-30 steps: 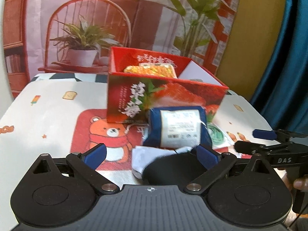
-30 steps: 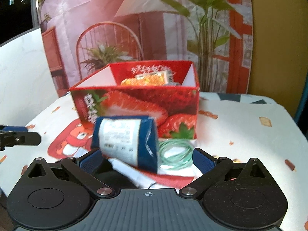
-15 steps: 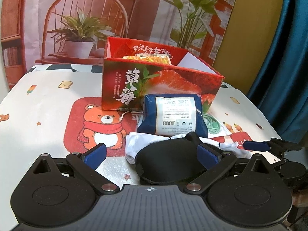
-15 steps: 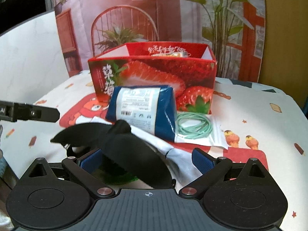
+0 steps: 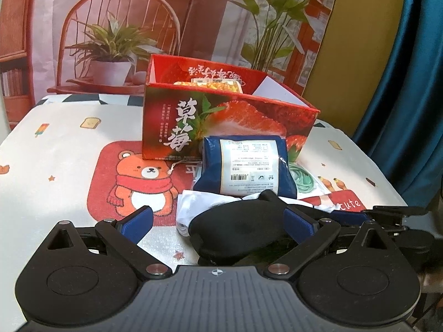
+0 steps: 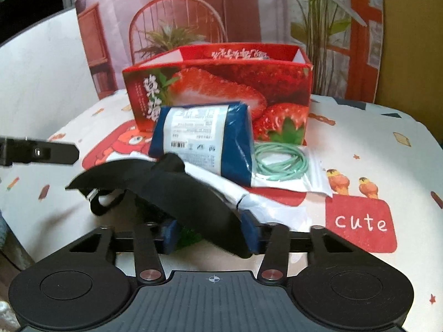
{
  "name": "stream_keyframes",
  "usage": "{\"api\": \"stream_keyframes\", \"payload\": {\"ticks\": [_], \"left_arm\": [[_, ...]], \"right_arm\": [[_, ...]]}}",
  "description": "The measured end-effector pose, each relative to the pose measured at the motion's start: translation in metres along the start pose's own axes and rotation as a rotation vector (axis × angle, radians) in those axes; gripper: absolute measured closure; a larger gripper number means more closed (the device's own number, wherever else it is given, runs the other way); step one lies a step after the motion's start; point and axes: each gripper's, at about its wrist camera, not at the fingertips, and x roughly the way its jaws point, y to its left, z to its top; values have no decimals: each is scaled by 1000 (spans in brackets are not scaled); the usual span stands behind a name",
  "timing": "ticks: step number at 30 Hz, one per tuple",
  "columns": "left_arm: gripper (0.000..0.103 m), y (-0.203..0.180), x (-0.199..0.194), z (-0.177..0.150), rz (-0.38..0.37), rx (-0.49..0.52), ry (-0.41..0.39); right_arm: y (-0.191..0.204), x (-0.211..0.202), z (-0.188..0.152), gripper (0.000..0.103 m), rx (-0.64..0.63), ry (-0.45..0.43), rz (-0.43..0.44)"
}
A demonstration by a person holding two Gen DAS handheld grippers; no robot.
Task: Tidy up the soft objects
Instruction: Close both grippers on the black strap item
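A black padded eye mask (image 6: 177, 191) lies on a white wrapped item (image 6: 265, 207) at the table's near side. My right gripper (image 6: 209, 235) is closing, and its blue pads (image 6: 250, 235) press on the mask's near end. The mask (image 5: 241, 229) also lies between the fingers of my left gripper (image 5: 218, 222), which stands open. A blue packet with a white label (image 5: 246, 166) leans behind the mask, against the red strawberry box (image 5: 221, 121). The box holds a yellow packet (image 5: 210, 84).
A clear bag of green bands (image 6: 279, 160) lies right of the blue packet (image 6: 202, 141). The tablecloth (image 5: 69, 152) has a red bear patch on the left. In the right wrist view the left gripper's finger (image 6: 38, 152) reaches in from the left edge. A blue curtain (image 5: 409, 83) hangs at right.
The right gripper's jaws have drawn in from wide apart onto the black mask, and it has sunk a little toward the table. The left gripper stays open and nearly still.
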Motion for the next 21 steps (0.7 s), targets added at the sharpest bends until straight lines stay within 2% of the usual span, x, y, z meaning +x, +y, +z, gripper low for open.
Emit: {"api": "stream_keyframes", "payload": {"ticks": [3,9,10,12,16,19,20,21], "left_arm": [[2,-2,-1,0,-5,13,-10],[5,-2,6,7,-8,63,-13],[7,-1,9,10,-17,69,-12],[20,2,16,15,-32,89,2],[23,9,30,23,-40,110,25],[33,16,42,25,-26,109,53],[40,19,47,25,-21,100,63],[54,22,51,26,-19,88,72]], "right_arm": [[-1,1,7,79,6,-12,21],[-1,10,24,86,0,-34,32],[-1,12,27,86,-3,-35,30],[-2,16,31,86,-5,-34,32],[-5,19,34,87,-14,-34,32],[-8,21,35,87,-12,-31,32],[-8,21,34,87,-11,-30,30],[-10,22,35,87,-9,-29,27]]}}
